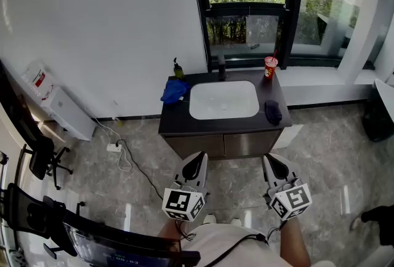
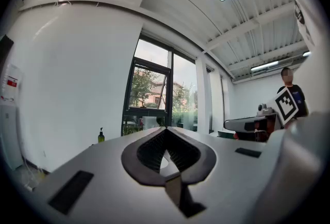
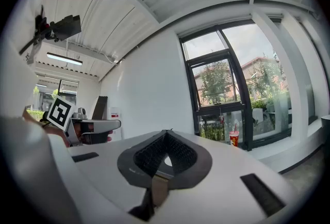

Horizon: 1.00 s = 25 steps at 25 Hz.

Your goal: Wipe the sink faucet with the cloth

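Note:
A black faucet (image 1: 221, 67) stands behind the white sink basin (image 1: 223, 99) set in a dark vanity counter (image 1: 175, 121). A blue cloth (image 1: 174, 91) lies bunched on the counter's left side, and a dark cloth (image 1: 273, 112) lies on its right side. My left gripper (image 1: 201, 157) and right gripper (image 1: 271, 160) hover over the floor in front of the vanity, well short of it. Both are shut and empty. In the left gripper view the jaw tips (image 2: 166, 129) meet. The right gripper view shows its jaw tips (image 3: 165, 132) touching too.
A red cup with a straw (image 1: 270, 66) and a soap bottle (image 1: 178, 67) stand at the counter's back. A white appliance (image 1: 61, 106) and a power strip (image 1: 114, 147) are at the left wall. Office chairs (image 1: 37, 158) stand at the left, a dark bag (image 1: 375, 118) at the right.

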Available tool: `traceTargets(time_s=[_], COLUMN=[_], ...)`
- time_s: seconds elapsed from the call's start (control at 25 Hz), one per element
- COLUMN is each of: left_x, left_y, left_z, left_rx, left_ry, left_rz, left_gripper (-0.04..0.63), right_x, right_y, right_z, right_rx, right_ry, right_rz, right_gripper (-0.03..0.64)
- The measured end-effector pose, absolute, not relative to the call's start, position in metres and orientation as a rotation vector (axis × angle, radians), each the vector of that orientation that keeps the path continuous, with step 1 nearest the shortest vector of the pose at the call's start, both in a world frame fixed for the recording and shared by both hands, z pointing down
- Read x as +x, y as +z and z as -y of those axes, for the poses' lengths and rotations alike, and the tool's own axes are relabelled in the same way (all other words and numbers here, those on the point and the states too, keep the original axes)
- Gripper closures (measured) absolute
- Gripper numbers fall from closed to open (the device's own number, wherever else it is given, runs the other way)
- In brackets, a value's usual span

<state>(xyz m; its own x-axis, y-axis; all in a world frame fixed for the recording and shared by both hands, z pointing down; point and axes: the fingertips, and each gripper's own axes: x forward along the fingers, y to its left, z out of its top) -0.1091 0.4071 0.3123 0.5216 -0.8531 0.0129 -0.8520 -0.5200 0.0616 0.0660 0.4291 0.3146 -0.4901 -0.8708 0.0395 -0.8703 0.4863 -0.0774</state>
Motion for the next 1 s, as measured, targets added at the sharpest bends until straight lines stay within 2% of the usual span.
traceTargets(time_s=[0.28, 0.64, 1.0], left_x=[-0.076, -0.074, -0.082], left_y=[0.316, 0.316, 0.333], left_z=[-0.395, -0.365, -0.267], left_rx=[2.682, 2.659, 2.679], left_ry=[-0.016, -0.058, -0.014], left_rz=[1.533, 1.575, 1.525], left_gripper=[0.597, 0.597, 0.597], right_x=[0.086, 0.088, 0.079], right_y=[0.314, 0.322, 0.333], right_z=[-0.415, -0.378, -0.284], right_rx=[-1.527, -1.483, -1.545], right_ry=[-0.13, -0.14, -0.172], right_rz=[-2.736, -2.77, -2.733], right_gripper=[0.62, 0.62, 0.62])
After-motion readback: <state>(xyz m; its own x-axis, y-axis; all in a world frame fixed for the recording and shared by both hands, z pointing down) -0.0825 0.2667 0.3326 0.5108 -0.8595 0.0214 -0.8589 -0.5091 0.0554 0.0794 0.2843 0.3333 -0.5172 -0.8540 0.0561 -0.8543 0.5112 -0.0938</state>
